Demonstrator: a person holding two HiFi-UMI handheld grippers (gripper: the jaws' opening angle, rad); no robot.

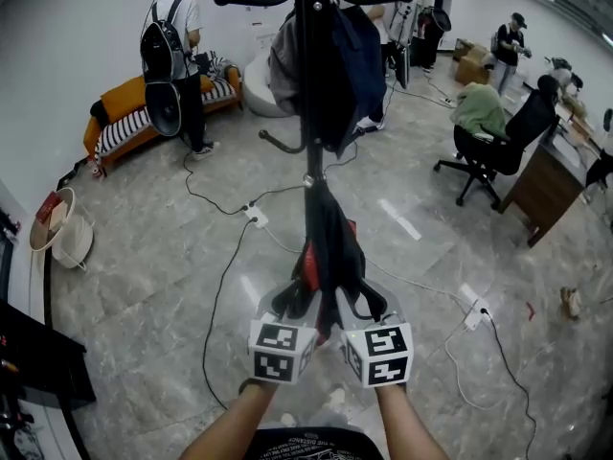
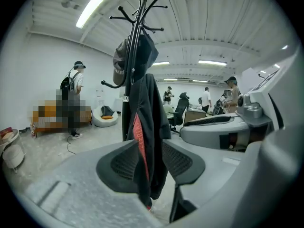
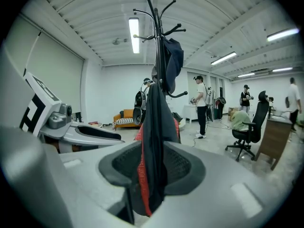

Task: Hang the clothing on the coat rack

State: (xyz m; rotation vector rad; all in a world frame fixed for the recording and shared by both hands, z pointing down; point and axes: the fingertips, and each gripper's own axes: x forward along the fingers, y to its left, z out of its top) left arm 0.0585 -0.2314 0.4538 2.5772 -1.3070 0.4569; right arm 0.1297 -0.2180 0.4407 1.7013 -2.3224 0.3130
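A black garment with a red lining (image 1: 329,247) hangs stretched between both grippers and the black coat rack (image 1: 308,75). My left gripper (image 1: 303,307) is shut on the garment's lower edge (image 2: 145,146). My right gripper (image 1: 351,307) is shut on the same garment (image 3: 153,141) beside it. The rack's pole (image 2: 135,51) rises straight ahead with curved hooks at its top (image 3: 156,18). A dark blue garment (image 1: 359,60) and a grey one (image 1: 283,65) hang on the rack.
Cables and a power strip (image 1: 255,215) trail over the grey floor near the rack. A person with a backpack (image 1: 177,51) stands by an orange sofa (image 1: 144,113) at left. An office chair (image 1: 498,142) and a desk (image 1: 551,185) are at right.
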